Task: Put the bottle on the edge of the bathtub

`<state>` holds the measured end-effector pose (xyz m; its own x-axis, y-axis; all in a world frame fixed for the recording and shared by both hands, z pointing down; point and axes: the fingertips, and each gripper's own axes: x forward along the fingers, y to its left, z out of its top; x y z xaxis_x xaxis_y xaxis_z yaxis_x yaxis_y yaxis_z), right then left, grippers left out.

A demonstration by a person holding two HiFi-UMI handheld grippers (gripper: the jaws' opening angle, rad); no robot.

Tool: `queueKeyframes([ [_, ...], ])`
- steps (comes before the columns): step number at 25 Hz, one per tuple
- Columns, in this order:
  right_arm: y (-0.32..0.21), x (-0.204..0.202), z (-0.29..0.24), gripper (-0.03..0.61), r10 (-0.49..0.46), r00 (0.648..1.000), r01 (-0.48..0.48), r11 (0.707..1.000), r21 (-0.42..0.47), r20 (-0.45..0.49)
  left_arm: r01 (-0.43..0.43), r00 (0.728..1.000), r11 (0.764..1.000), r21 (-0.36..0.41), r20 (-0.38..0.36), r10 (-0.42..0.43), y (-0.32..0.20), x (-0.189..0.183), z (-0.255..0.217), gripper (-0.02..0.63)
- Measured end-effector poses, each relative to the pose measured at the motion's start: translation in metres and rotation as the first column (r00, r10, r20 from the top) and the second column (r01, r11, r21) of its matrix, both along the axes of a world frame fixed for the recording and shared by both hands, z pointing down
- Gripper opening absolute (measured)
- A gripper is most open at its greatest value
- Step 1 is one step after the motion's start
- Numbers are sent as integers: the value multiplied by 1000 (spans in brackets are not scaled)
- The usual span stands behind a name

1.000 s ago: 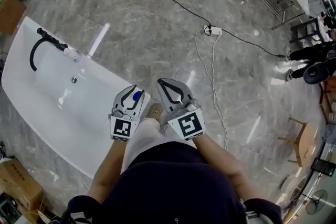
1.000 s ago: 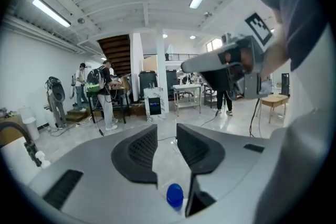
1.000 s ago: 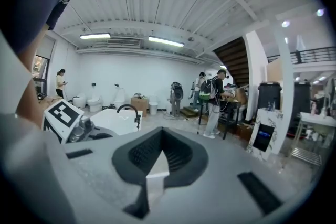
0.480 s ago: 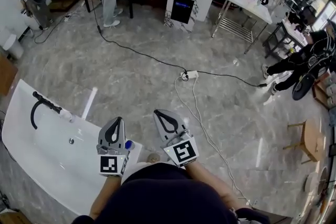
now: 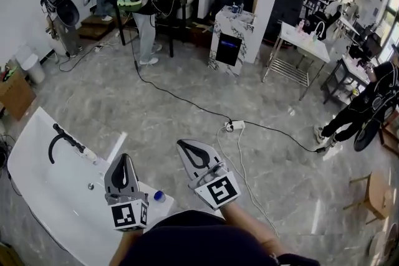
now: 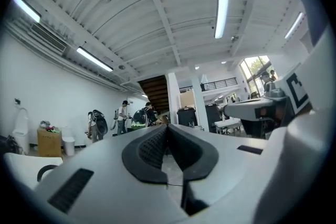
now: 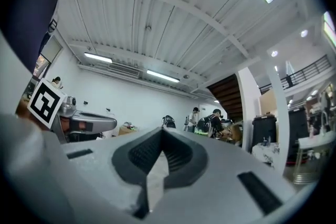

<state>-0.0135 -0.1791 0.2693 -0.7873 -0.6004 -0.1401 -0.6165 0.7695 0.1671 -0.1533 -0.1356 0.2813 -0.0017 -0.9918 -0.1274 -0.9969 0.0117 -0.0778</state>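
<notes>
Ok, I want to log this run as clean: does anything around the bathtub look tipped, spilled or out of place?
Nothing stands out. The bottle sits on the bathtub rim, blue cap up, no spill around it. Only a power strip and its cables trail across the floor.

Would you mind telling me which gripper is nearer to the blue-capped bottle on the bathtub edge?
Left. The left gripper sits just left of the bottle in the head view; the right gripper is farther, up and to its right.

White bathtub, black faucet, bottle with blue cap, grey veined floor.
</notes>
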Motion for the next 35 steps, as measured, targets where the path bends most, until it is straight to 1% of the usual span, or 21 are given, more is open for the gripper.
queueKeyframes([
  [2,2,-3,-9,2,-30,999,30,1000,-5,16,32,999,999,19,-26,-31,9,-5,-12,3],
  [4,1,-8,-12,2,-39,999,39,999,-20,21,52,998,998,28,-48,-51,15,-12,-20,3],
  [7,-1,-13,-13,2,-24,999,25,999,-25,22,34,998,999,35,-62,-32,16,-16,-30,3],
  [10,1,1,-16,2,21,1000,-20,1000,-17,12,-19,998,999,50,-54,22,13,-2,-40,3],
  [14,-2,46,-28,2,128,992,-128,992,-18,17,-114,992,991,70,-39,117,0,40,-52,3],
  [16,-1,77,-38,2,197,980,-197,980,-1,22,-189,981,979,73,-31,192,-10,70,-58,3],
  [17,1,95,-42,2,242,970,-242,970,7,23,-238,970,969,73,-26,240,-15,88,-60,3],
  [20,10,151,-45,2,372,928,-372,928,16,25,-375,926,924,76,-15,377,-25,142,-61,3],
  [23,19,199,-47,2,467,884,-468,884,7,25,-467,883,881,78,-10,469,-31,189,-65,3],
  [25,30,237,-51,2,553,833,-553,833,0,29,-543,838,836,80,-6,545,-35,225,-69,3],
  [28,53,291,-54,2,669,742,-670,743,5,25,-648,760,757,78,5,650,-34,282,-68,3],
  [32,90,347,-47,2,782,623,-782,623,-3,-2,-758,649,647,80,0,761,-17,347,-65,3],
  [33,98,357,-45,2,801,598,-801,598,-8,-5,-777,626,624,82,-1,780,-11,359,-64,3],
  [35,114,374,-42,2,830,558,-830,558,-13,-4,-806,589,587,82,1,808,2,379,-62,3],
])
